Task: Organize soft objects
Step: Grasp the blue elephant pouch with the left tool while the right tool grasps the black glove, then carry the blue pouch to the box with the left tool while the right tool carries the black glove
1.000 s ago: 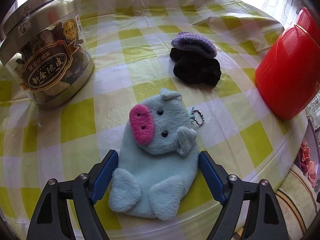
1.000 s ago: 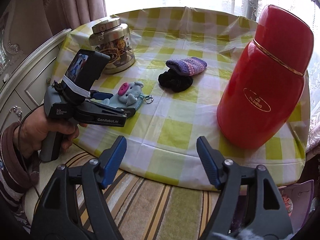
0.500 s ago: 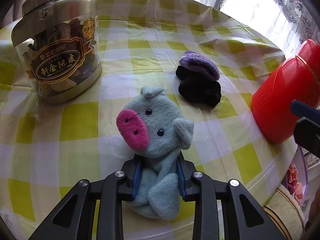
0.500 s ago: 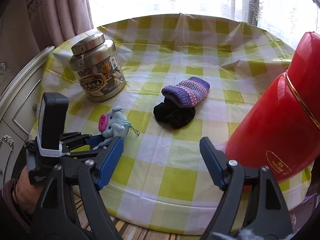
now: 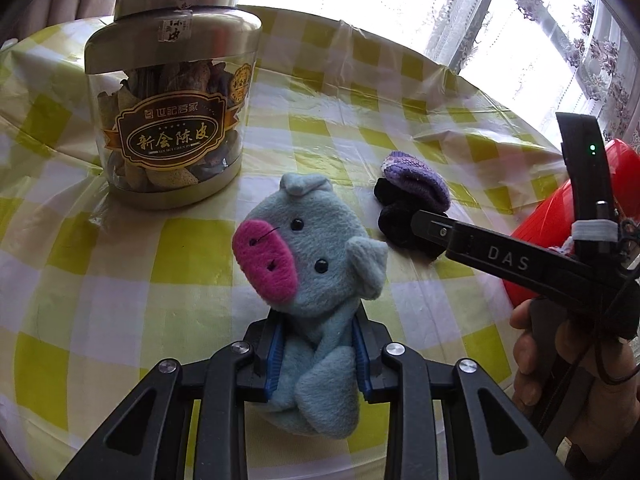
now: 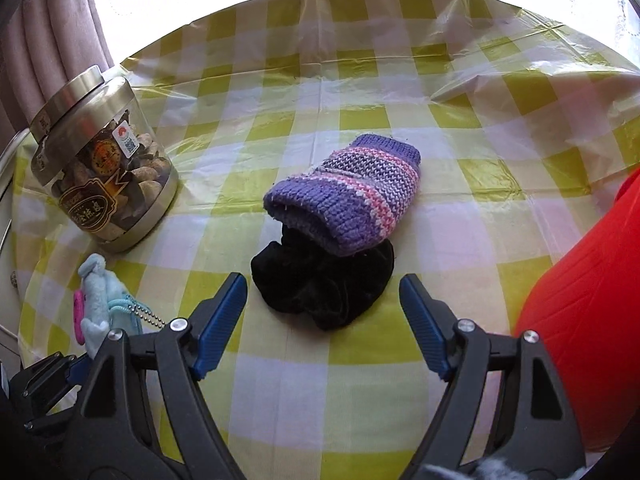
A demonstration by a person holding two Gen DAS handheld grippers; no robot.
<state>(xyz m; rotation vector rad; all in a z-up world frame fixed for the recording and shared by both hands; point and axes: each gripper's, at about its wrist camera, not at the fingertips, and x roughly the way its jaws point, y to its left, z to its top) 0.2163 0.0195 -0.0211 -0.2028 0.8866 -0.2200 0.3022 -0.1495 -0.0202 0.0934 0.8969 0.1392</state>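
Observation:
My left gripper (image 5: 318, 332) is shut on the body of a light blue plush pig (image 5: 312, 264) with a pink snout, whose head stands up above the jaws. In the right wrist view the pig (image 6: 94, 300) shows at the lower left with its bead chain (image 6: 140, 312). A purple striped knitted piece (image 6: 352, 192) lies partly on a black velvety scrunchie (image 6: 312, 300). My right gripper (image 6: 320, 279) is open, its blue pads either side of the scrunchie's near edge without touching it. One of its fingers (image 5: 480, 248) reaches in from the right.
A clear jar with a silver lid (image 5: 172, 120) stands at the back left of the yellow-checked tablecloth (image 6: 360, 380). A big red flask (image 6: 592, 300) lies close on the right. A hand (image 5: 560, 360) holds the right gripper's handle.
My left gripper closed on the plush pig and raised its head off the cloth. My right gripper came forward and down from beyond the table's edge to the black and purple pile.

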